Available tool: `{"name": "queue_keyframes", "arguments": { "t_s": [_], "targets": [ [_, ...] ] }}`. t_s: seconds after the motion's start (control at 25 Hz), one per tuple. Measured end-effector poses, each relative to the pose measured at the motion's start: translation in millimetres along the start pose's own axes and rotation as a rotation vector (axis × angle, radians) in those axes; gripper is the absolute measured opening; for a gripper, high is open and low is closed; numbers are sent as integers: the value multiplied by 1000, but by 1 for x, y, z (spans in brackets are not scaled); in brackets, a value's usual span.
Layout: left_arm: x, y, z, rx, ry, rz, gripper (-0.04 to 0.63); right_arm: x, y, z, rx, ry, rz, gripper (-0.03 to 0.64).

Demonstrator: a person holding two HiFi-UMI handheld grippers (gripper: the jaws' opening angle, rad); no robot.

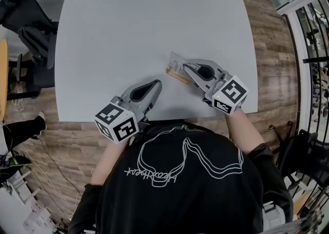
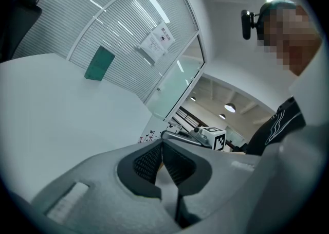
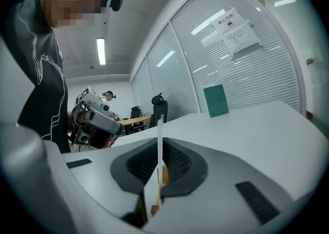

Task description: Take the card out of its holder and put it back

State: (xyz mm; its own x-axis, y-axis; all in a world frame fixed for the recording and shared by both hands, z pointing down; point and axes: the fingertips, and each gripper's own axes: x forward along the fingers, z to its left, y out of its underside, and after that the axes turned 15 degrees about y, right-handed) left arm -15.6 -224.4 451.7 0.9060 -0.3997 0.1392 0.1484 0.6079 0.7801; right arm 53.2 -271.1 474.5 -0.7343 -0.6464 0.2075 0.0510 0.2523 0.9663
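The right claw [image 1: 186, 67] is seen nearly closed, jaws pinched on the card holder [image 1: 176, 68], a thin clear sleeve w/ a tan card apparently inside. In the right gripper view the sleeve is seen edge-on, upright btwn the ribbed pads [image 3: 177, 161] and projecting past the tips. The rest of the holder is spread ahead of the tips, low over the white table [image 1: 128, 27]; whether the top is touched can't be told. The left claw [image 1: 157, 84] is held closed, jaws together, nothing gripped, its tips near the holder but apart from it. The holder is judged very light, thin, flexible and slick; the card stiffer, but prob. creased if squeezed hard. A flat pinch across both faces near an edge is judged best: the sleeve pinned at one end by one claw, whatever card edge is exposed taken by the other, and a straight pull made along the sleeve so nothing is bent.
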Motion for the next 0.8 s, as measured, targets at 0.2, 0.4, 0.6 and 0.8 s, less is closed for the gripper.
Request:
{"name": "queue_keyframes", "arguments": {
  "t_s": [0.2,0.4,0.6,0.8],
  "targets": [
    [-3,0,3,-7,-3,-2,14,3,6,-1,13,10,12,26],
    [-1,-1,7,-10,-1,1,14,5,14,1,-1,3,18,26],
    [5,1,11,-19,1,13,14,7,23,-1,-14,9,46,28],
    [6,3,16,-28,11,29,14,8,29,0,-57,18,72,32]
  ]
}}
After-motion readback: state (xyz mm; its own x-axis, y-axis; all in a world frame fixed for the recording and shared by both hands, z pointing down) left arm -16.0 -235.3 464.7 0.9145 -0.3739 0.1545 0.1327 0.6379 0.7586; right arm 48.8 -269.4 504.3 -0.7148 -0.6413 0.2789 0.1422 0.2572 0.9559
